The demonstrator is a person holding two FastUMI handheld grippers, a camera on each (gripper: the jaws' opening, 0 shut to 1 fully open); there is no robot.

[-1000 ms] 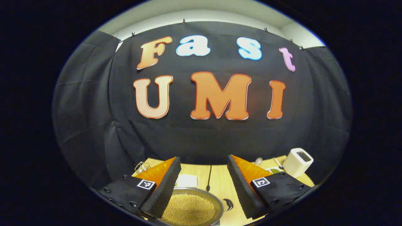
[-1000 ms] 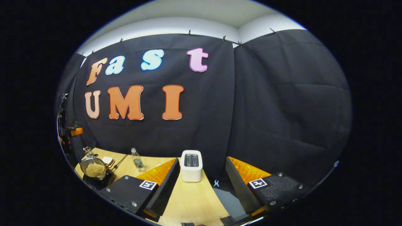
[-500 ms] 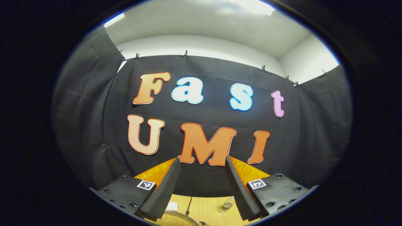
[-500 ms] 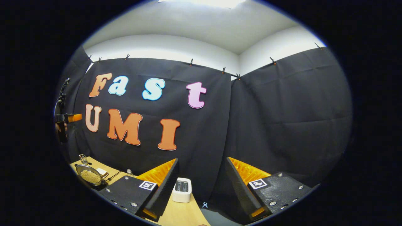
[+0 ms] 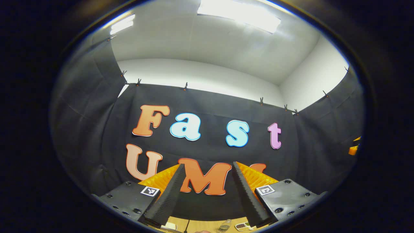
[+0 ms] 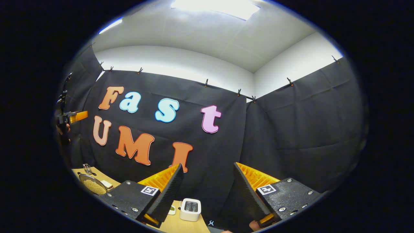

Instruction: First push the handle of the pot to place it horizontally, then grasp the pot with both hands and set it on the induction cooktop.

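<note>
Both grippers raised, left gripper [image 5: 207, 191] and right gripper [image 6: 207, 191] jaws apart, empty; one pot [image 6: 92, 184] (grain-filled), one toaster [image 6: 190, 209] on table [image 6: 181, 225].

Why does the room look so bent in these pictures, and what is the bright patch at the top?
Left gripper view: the fisheye lens bows the wall and ceiling into curves; the ceiling light burns out to white glare, while the left gripper is sharp. Right gripper view: the same bulging, another washed-out light panel, the pot small and squeezed at the dim edge, the right gripper crisp.
</note>
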